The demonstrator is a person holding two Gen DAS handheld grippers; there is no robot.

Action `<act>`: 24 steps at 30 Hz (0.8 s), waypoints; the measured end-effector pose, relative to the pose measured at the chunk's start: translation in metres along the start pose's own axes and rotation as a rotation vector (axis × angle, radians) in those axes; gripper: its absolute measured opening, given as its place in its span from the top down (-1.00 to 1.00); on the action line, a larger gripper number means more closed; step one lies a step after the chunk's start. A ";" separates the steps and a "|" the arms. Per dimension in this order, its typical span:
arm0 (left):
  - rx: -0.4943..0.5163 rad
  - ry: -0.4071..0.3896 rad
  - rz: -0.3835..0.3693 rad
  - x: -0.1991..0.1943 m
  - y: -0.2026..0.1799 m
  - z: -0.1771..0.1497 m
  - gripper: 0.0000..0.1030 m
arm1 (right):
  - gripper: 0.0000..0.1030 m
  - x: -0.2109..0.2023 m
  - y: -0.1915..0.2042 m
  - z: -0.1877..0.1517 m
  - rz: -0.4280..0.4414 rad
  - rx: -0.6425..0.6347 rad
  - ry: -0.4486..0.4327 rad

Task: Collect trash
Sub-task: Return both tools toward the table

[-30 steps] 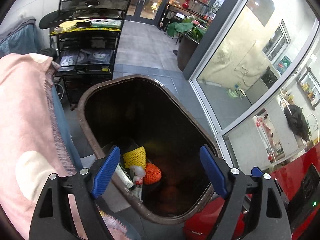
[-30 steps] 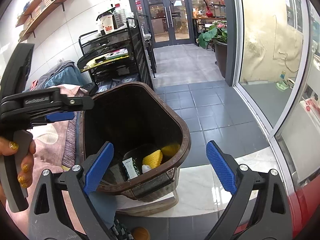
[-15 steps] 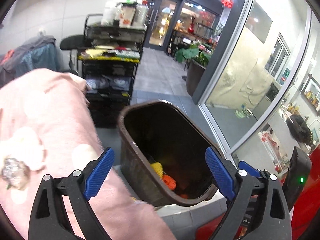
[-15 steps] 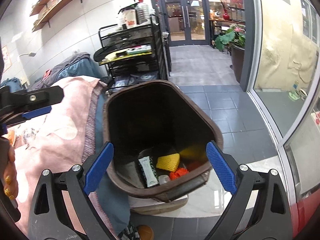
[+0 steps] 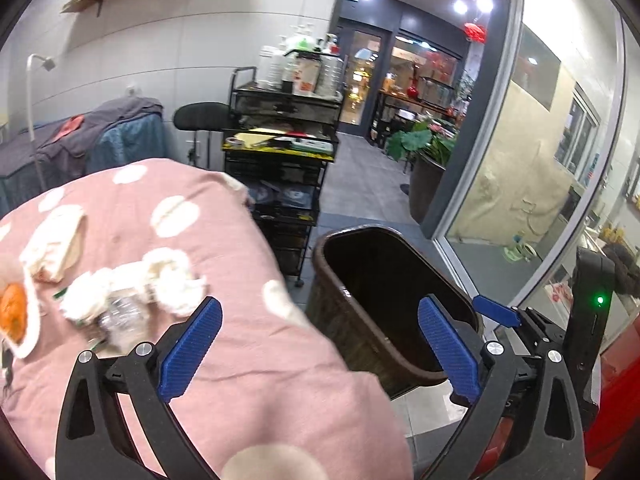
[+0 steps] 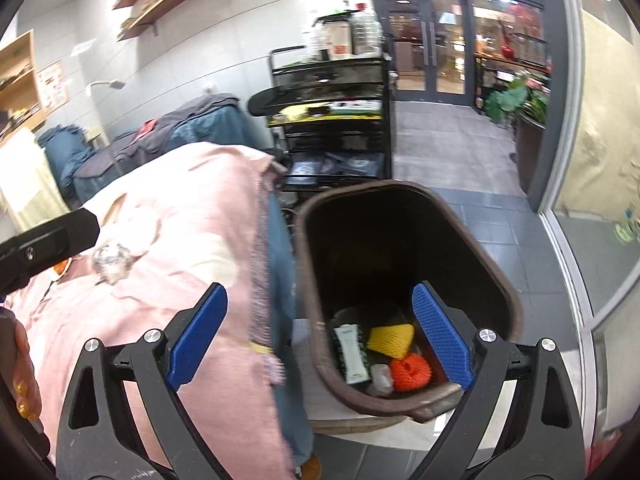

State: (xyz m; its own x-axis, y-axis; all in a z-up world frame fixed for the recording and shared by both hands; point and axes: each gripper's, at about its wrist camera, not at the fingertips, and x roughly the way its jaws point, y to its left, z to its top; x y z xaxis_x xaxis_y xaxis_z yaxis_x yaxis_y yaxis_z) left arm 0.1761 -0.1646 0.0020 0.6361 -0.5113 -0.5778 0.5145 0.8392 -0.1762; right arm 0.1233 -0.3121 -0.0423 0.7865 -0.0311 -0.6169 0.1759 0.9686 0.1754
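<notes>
Beside the pink spotted blanket (image 5: 248, 240) stands your brown trash bin (image 6: 508, 300), its mouth open and tipped a little toward you on a pale slab on the grey tiled floor (image 6: 480, 224). Down in the bin lie a yellow foam net (image 6: 390, 336), an orange foam net (image 6: 412, 366), a white tube (image 6: 352, 354) and a small crumpled white scrap (image 6: 382, 374), all close together at the near end. Your right gripper (image 6: 320, 340) hangs above the bin's near rim with its blue pads spread wide and nothing between them; one pad sits over the blanket's edge, the other over the bin. Your left gripper (image 5: 318, 354) is opening, its jaws already wide apart and empty, straddling the blanket's edge and the bin's near corner. On the blanket, to the left of that gripper, lie more bits of trash: white crumpled tissues (image 5: 132, 284), a ball of clear plastic wrap (image 5: 120, 316) touching them, and an orange peel (image 5: 14, 312) at the far left edge. Behind the bin stands a black wire cart (image 6: 340, 120) loaded with bottles and papers, and further back a potted plant (image 5: 424, 148) near the glass doors.
</notes>
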 end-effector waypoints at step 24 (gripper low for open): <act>-0.195 -0.160 0.385 -0.129 0.140 -0.060 -0.88 | -0.80 0.026 0.192 0.016 0.373 -0.270 0.085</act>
State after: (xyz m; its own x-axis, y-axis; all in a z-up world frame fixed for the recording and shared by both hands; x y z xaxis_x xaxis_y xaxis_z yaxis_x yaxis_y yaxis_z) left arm 0.1314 0.0296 0.0038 0.8483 -0.1645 -0.5034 0.1151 0.9851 -0.1280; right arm 0.1870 -0.1309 -0.0123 0.7134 0.3412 -0.6121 -0.2791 0.9395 0.1984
